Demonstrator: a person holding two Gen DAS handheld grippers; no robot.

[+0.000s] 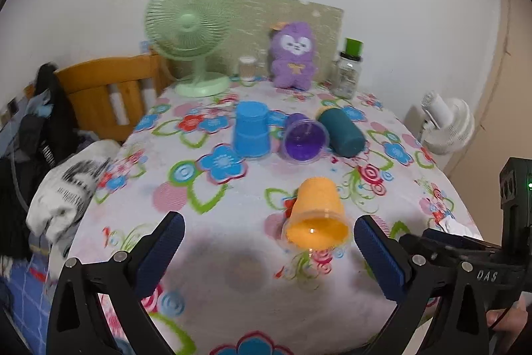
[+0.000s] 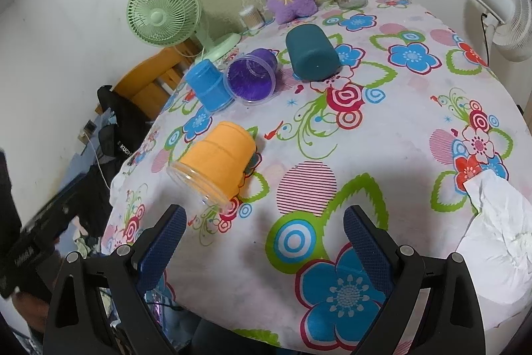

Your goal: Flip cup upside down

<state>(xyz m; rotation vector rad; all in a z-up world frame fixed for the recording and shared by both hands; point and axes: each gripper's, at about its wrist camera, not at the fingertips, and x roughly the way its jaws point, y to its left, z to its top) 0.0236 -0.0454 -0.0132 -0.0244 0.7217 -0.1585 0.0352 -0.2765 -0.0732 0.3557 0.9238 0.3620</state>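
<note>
Left wrist view shows the orange cup lying on its side near the table front, mouth toward the left gripper, whose jaws, like the right gripper's, gape empty, so flipping remains undone.

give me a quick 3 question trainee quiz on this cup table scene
1. True or false: the blue cup already stands upside down.
2. Multiple choice: the orange cup is A) upright, B) lying on its side, C) held in tongs.
3. Fill in: the cup between the blue cup and the teal cup is ____.

Key
1. True; its rim is on the floral tablecloth.
2. B; left tongs and right tongs are both open, holding nothing.
3. The purple cup, lying on its side.
</note>
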